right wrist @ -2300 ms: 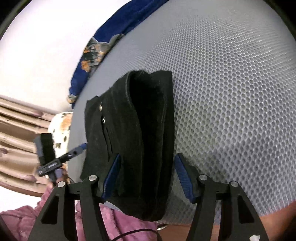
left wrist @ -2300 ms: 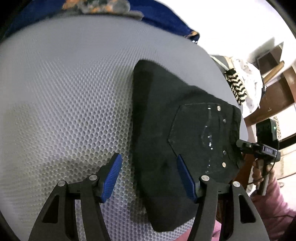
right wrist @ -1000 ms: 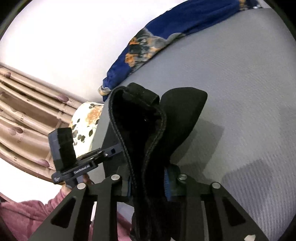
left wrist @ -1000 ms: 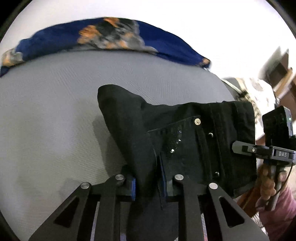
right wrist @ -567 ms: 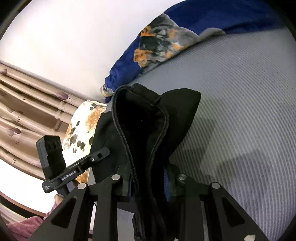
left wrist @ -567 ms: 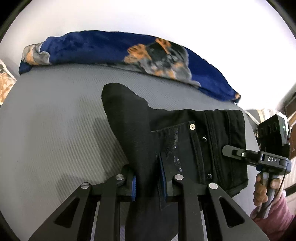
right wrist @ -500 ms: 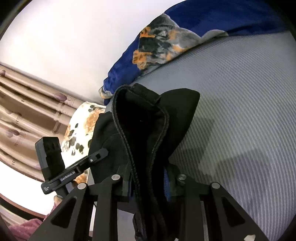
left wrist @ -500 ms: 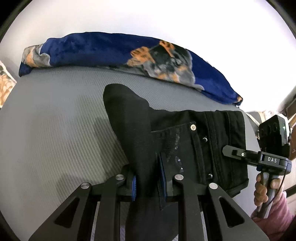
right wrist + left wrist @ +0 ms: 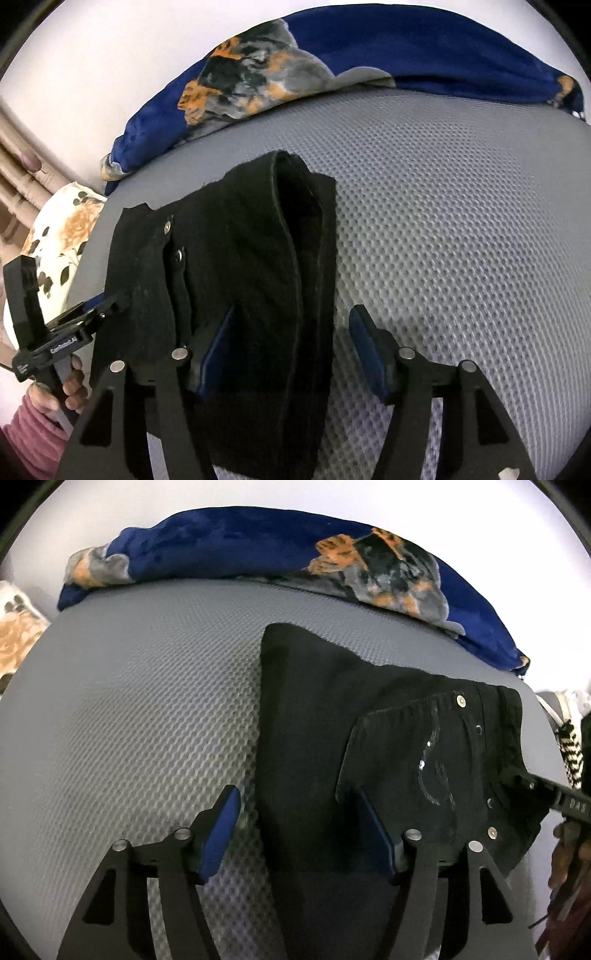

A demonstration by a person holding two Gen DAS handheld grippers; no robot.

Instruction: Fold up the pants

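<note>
A pair of black pants lies folded into a compact bundle on a grey honeycomb-textured mattress, set down near the edge closest to the person; the placing looks deliberate, since the flat grey surface bears the bundle's weight and lets the fold hold its shape without any grip. A back pocket with small metal studs faces upward; in the right wrist view the stacked layers of the fold show along the bundle's right edge. A blue blanket with an orange and grey print lies bunched along the far edge of the mattress, well apart from the pants; a floral pillow sits off the mattress's left corner.

The left gripper straddles the bundle's left edge; its jaws are opening; the left blue pad stands over bare mattress, clear of the cloth; the right pad hovers over the fabric beside the pocket, and I cannot tell whether it brushes it; nothing is pinched.

The right gripper straddles the bundle's right edge, where the layers stack; its jaws are likewise opening; one pad lies against the black cloth, the other stands apart over the mattress; the pants sit between them, free and resting on the mattress.

By my reading both grippers are letting go, leaving the fold placed.
</note>
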